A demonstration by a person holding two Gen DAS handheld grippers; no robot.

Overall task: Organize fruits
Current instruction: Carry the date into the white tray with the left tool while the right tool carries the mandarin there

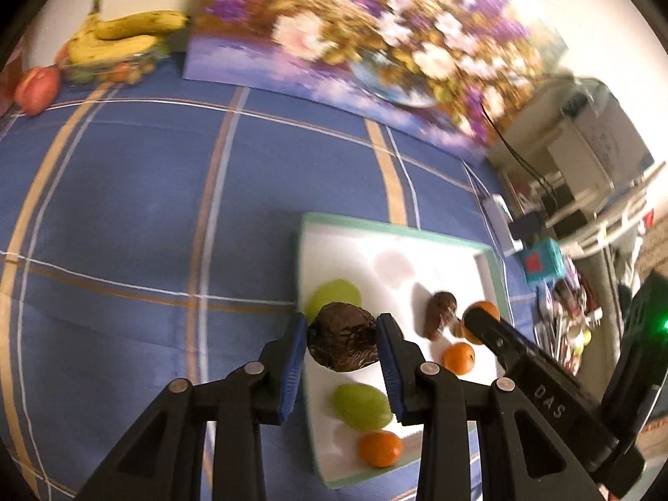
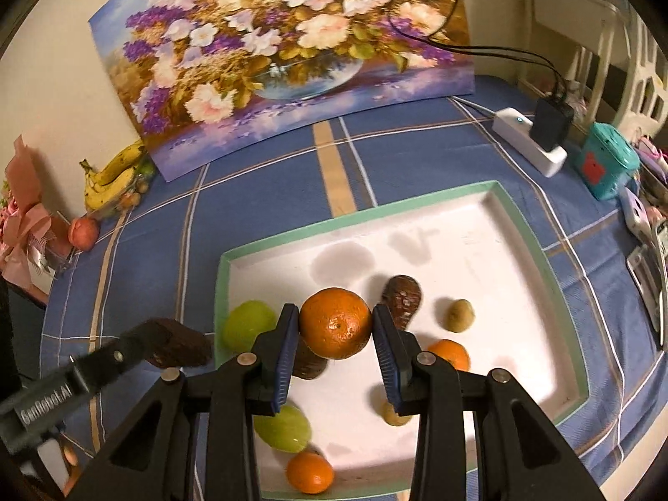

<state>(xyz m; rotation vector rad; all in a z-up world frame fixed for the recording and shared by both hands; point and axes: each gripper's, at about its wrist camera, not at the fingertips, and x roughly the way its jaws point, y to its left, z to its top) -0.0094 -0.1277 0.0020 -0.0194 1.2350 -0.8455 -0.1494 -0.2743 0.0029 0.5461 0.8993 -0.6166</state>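
Left gripper — blue pads clamped on a dark brown, rough-skinned avocado-like fruit, carried just over the left rim of the shallow white tray with mint-green border. The held fruit's long axis runs roughly across the jaws, pad to pad.

Tray contents, left to right in the right wrist view: two pale green round fruits near the left rim, a small orange mandarin at the near edge, a second dark brown fruit mid-tray, another mandarin, and two small olive-brown kiwi-like fruits.

Right gripper — pads closed on a large glossy orange, held above the tray's middle, in front of the brown fruit.

Key relation: both loads are lifted clear of the tray floor; the left hand is at the tray's left edge, the right hand toward centre. Bare white floor lies at the far right corner. Judgement: each fruit probably goes beside its own kind; the left one's match lies to its right, nearer the right hand.

Blue plaid cloth underneath.
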